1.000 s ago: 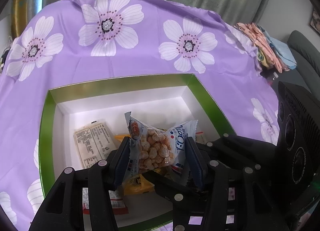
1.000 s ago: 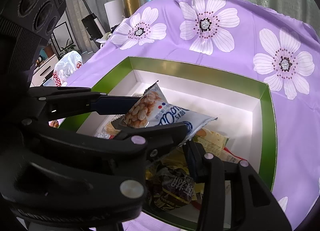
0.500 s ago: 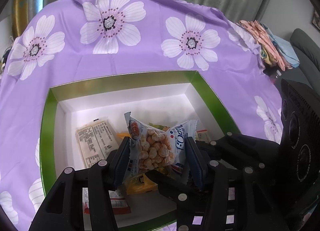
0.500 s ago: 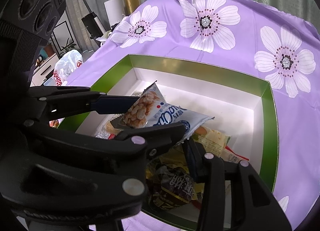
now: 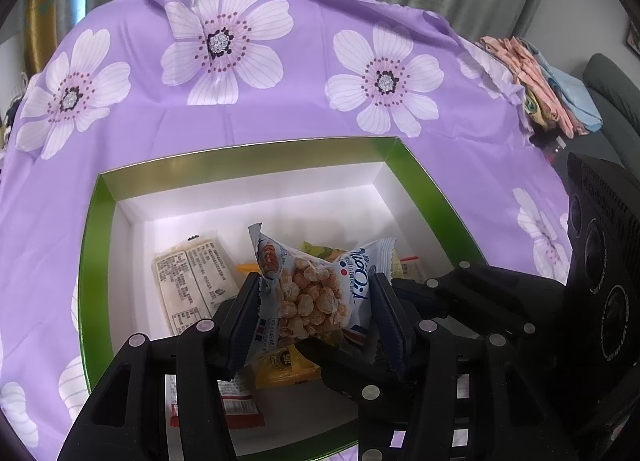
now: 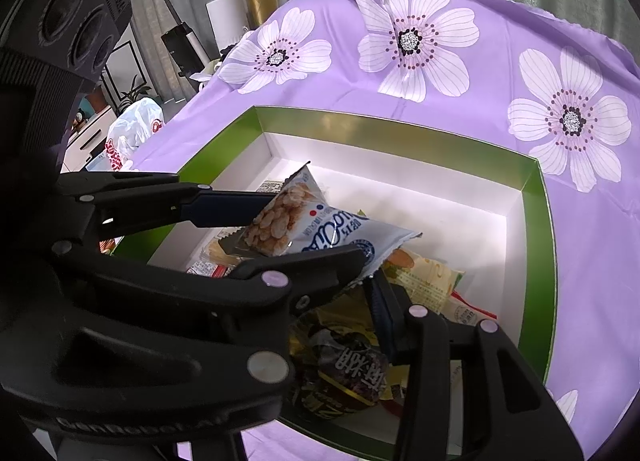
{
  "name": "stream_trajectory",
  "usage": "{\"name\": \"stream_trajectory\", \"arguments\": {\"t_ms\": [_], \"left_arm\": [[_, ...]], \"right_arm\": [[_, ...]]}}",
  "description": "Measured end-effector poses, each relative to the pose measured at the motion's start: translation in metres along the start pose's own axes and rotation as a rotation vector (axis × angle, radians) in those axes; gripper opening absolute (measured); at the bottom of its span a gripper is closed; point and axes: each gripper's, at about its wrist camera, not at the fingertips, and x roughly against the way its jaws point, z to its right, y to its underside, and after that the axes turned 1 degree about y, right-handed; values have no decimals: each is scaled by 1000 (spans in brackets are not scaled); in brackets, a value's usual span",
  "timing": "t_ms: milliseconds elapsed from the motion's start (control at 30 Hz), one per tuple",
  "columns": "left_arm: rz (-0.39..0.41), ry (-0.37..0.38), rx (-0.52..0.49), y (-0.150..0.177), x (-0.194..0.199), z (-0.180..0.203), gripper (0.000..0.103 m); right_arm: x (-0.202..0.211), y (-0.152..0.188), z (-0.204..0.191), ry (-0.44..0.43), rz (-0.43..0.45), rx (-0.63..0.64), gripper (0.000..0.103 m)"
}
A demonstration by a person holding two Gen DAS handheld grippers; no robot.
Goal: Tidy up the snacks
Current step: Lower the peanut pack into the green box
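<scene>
The puffed-snack packet, pale blue with a clear window of golden balls, sits at lower centre of the left wrist view, pinched between the left gripper pads above the green-rimmed white box. The right gripper hangs part-open over a dark sweet wrapper; I cannot tell whether it grips. To set the packet down well, I judge: lower it over bare floor at the box's upper part, clear of the label-printed pack, then release.
</scene>
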Motion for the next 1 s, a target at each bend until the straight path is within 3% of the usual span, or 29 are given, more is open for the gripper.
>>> {"name": "stream_trajectory", "arguments": {"t_ms": [567,867,1000], "left_arm": [[-18,-10,9,1,-4,-1,55],[-33,-57,19,4,-5,-4,55],[-31,-76,25,3,-1,-4,66]], "right_arm": [[-1,1,1,8,-10,-4,48],[1,1,1,16,-19,-13,53],[4,1,1,23,-14,-18,61]]}}
